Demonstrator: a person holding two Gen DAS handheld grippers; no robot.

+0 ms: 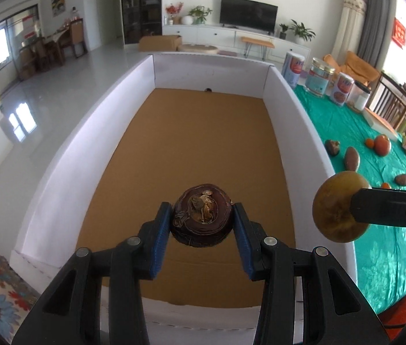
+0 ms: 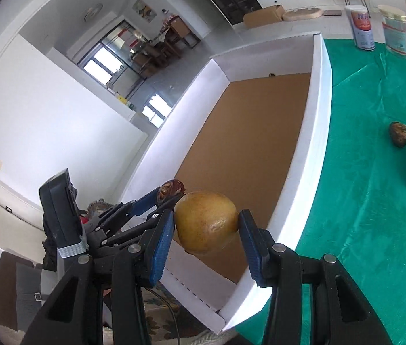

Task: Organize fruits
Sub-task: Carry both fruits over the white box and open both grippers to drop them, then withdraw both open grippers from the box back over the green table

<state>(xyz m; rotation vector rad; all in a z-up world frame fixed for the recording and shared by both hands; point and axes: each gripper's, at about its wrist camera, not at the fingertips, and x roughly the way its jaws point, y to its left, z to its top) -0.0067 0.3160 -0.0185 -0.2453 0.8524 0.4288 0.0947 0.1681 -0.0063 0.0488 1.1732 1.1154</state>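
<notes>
My left gripper [image 1: 202, 219] is shut on a dark brown, wrinkled round fruit [image 1: 201, 215] and holds it above the near end of a white-walled box [image 1: 67, 155] with a brown cardboard floor. My right gripper [image 2: 205, 224] is shut on a yellow-brown round fruit [image 2: 205, 225] above the box's near right wall [image 2: 315, 149]. That fruit also shows in the left wrist view [image 1: 336, 205], over the right wall. The left gripper with its dark fruit [image 2: 171, 189] shows in the right wrist view, just left of the yellow fruit.
On the green tablecloth [image 1: 346, 126] right of the box lie a dark fruit [image 1: 333, 146], a sweet potato [image 1: 352, 158], a red fruit [image 1: 382, 144] and small orange ones [image 1: 369, 143]. Jars and cans [image 1: 319, 77] stand at the far end.
</notes>
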